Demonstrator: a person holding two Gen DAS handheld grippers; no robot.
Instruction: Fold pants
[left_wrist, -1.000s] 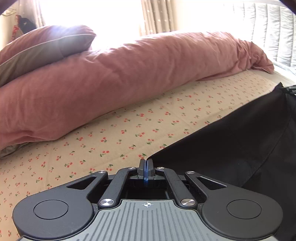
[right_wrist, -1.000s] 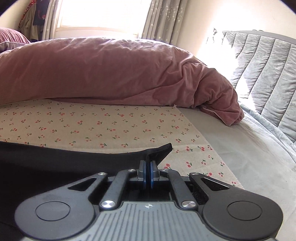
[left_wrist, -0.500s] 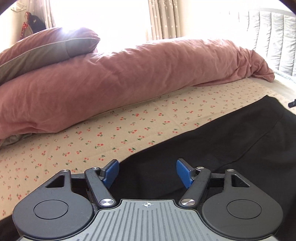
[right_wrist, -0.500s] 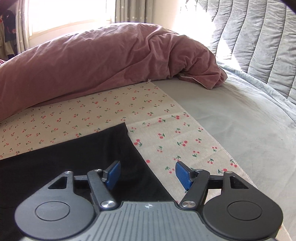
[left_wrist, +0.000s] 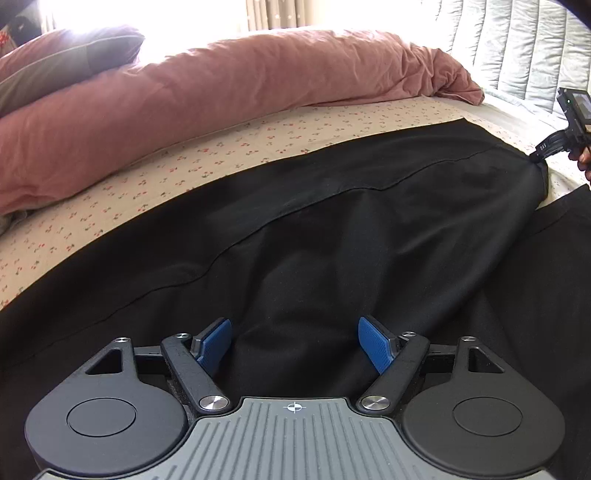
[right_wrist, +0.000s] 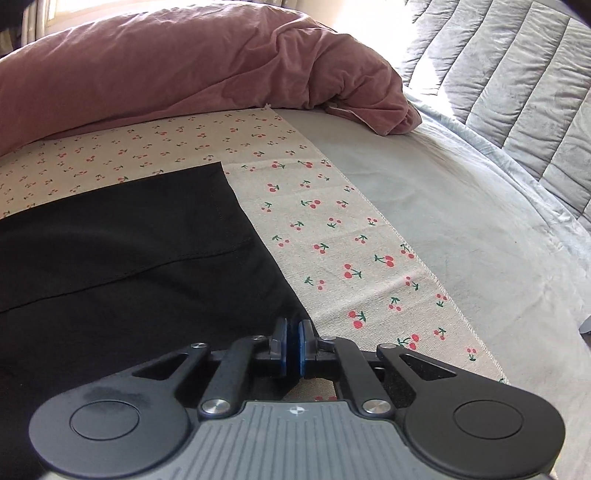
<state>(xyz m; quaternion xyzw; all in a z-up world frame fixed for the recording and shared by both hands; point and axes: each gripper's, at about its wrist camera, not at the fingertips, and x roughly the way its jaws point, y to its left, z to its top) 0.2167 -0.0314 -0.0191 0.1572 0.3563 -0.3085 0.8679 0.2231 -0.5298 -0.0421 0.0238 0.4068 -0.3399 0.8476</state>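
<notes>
Black pants (left_wrist: 332, 240) lie spread flat on the cherry-print cloth (left_wrist: 221, 155), one leg folded over the other with a seam running across. My left gripper (left_wrist: 294, 341) is open and empty, just above the black fabric. In the right wrist view the pants (right_wrist: 129, 258) fill the left half, their hem edge running diagonally. My right gripper (right_wrist: 292, 345) is shut on the pants' hem corner near the cloth (right_wrist: 332, 240). The right gripper also shows at the far right of the left wrist view (left_wrist: 539, 155), pinching that corner.
A rolled pink duvet (left_wrist: 221, 85) lies along the far side of the bed, with a pillow (left_wrist: 66, 55) at its left end. A grey sheet (right_wrist: 461, 221) and a quilted grey headboard (right_wrist: 517, 92) are to the right.
Both grippers let go of the raised pants and the fabric dropped flat. Both then drew back; the left stays open, and the right has shut again on the hem corner.
</notes>
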